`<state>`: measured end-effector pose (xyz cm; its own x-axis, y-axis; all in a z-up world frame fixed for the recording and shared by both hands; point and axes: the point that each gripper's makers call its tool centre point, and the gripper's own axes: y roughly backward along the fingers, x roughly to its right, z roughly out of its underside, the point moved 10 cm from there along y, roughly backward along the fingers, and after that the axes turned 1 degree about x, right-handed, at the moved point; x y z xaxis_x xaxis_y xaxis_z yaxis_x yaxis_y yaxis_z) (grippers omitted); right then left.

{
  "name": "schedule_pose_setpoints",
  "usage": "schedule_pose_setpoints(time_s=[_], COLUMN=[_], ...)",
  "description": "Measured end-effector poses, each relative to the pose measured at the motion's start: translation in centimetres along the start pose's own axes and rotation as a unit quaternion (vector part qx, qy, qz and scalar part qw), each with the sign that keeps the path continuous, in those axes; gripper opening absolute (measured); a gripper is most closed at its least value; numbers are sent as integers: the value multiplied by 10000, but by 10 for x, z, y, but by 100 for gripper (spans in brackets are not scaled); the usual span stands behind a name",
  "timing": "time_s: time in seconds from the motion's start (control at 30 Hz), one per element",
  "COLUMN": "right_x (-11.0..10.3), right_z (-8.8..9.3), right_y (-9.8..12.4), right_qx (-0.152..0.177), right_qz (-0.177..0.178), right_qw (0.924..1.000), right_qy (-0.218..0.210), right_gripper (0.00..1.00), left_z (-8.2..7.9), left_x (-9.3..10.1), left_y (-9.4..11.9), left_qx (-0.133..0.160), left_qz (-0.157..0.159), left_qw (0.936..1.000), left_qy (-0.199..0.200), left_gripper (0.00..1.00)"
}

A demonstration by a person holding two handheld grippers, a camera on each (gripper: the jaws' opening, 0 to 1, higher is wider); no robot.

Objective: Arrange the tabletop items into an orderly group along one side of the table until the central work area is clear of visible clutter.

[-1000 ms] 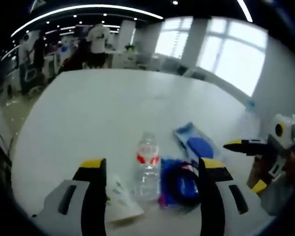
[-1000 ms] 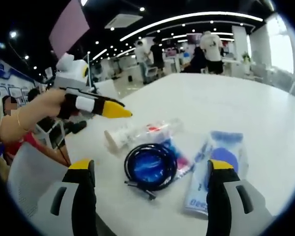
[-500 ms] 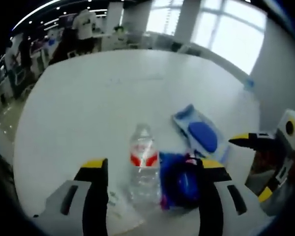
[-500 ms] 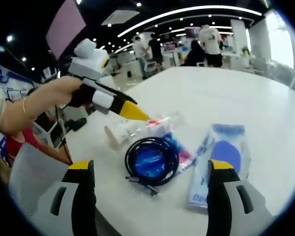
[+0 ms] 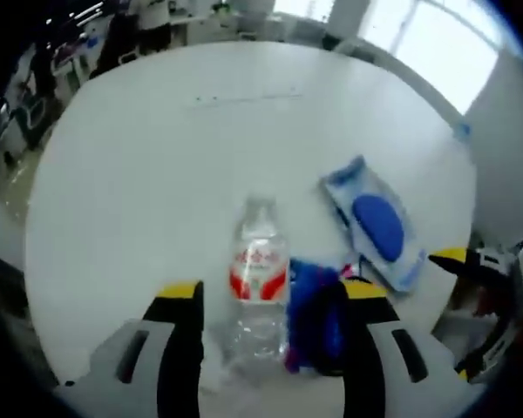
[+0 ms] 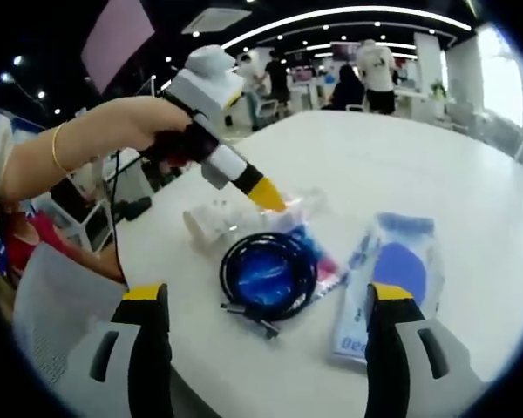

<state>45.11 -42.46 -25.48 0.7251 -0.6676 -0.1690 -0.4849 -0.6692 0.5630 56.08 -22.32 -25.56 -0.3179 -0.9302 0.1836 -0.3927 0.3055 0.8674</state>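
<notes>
- Right hand-held gripper [image 6: 260, 300]: jaws spread wide and empty, held back above the near edge of the surface [image 6: 401, 174], framing the cluster of items
- Coiled black cable [image 6: 270, 277] lies on a blue packet just ahead of it, and the blue-and-white pouch [image 6: 392, 277] lies flat just beside that, toward the surface's middle
- Left hand-held gripper [image 5: 270, 300]: over the last second it has dropped from hovering beside the items to sitting right over the water bottle [image 5: 259, 287]; seen from the right gripper view, its yellow tip now touches or nearly touches the bottle, where it was well apart a second ago
- Its jaws are open, straddling the bottle and the blue packet [image 5: 318, 315] next to it; nothing is gripped yet
- The bottle lies on its side near the surface's edge, touching the cable packet
- Judgement: the bottle is the piece about to be taken; with the jaws spanning both bottle and packet, closing may catch the wrong one
- Far half of the surface is bare; people stand well beyond it
</notes>
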Motion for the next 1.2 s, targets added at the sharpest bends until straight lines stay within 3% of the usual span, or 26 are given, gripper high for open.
schedule_pose_setpoints(time_s=[0.07, 0.17, 0.27, 0.5, 0.67, 0.87, 1.03, 1.2], right_x=[0, -1, -1, 0, 0, -1, 1, 3], right_z=[0, 0, 0, 0, 0, 2, 2, 3], right_y=[0, 0, 0, 1, 1, 1, 2, 3], right_qx=[-21, -68, -103, -87, -118, -214, -241, -262], right_qz=[2, -11, -17, 22, 13, -16, 18, 66], right_qw=[10000, 10000, 9999, 9999, 9999, 9997, 9997, 9996], right_qy=[-2, -3, -29, -82, -97, -92, -91, -117], right_gripper=[92, 91, 91, 91, 91, 91, 91, 91], left_z=[-2, -7, -13, -20, -21, -23, -25, -22], left_x=[-2, -6, -5, -13, -17, -12, -6, -7], left_y=[-4, -6, -10, -23, -31, -43, -49, -57], left_qx=[-205, -592, -668, -993, -1219, -1443, -1438, -1528], left_qz=[-78, -386, -469, -571, -600, -665, -669, -632], left_qw=[9997, 9963, 9941, 9927, 9907, 9873, 9873, 9860], left_qy=[-74, -496, -711, -377, 107, 86, -7, 207], left_gripper=[59, 56, 58, 56, 55, 53, 46, 44])
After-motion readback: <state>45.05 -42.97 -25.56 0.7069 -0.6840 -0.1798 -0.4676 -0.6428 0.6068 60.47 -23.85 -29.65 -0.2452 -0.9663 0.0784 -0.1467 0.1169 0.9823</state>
